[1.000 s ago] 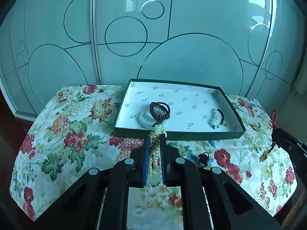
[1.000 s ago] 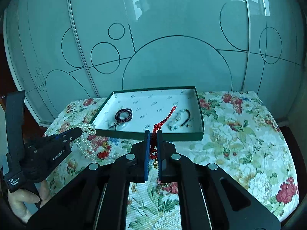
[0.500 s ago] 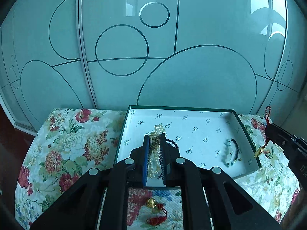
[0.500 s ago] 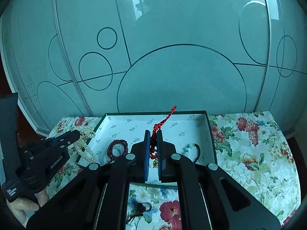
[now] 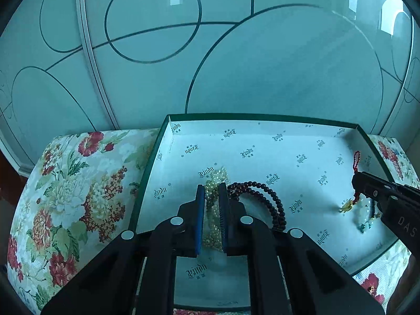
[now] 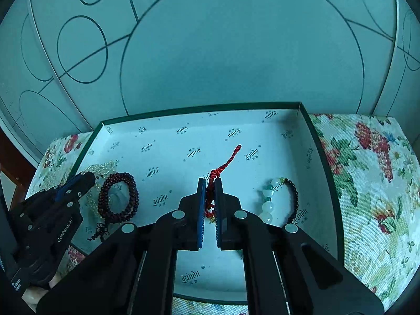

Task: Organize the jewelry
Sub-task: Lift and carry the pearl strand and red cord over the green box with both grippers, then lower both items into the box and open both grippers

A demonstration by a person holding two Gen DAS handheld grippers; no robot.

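Note:
A green-rimmed box (image 5: 149, 173) (image 6: 320, 152) with a white printed lining lies on the floral cloth. My left gripper (image 5: 212, 187) is shut on a pearl necklace (image 5: 213, 181) over the box's left part, beside a dark red bead bracelet (image 5: 265, 197) (image 6: 118, 197). My right gripper (image 6: 210, 182) is shut on a red cord charm (image 6: 223, 168) above the box's middle; its gold pendant (image 5: 346, 206) hangs low in the left wrist view. A jade and black bead bracelet (image 6: 278, 199) lies on the lining to the right.
The floral cloth (image 5: 73, 197) (image 6: 372, 183) covers the surface on both sides of the box. Frosted glass panels with circle lines (image 5: 236, 65) stand right behind it. A person's hand (image 6: 34, 294) holds the left gripper at the lower left.
Both grippers moved forward and down, from above the cloth in front of the box to over its inside, each still holding its piece. The box now fills the lower views.

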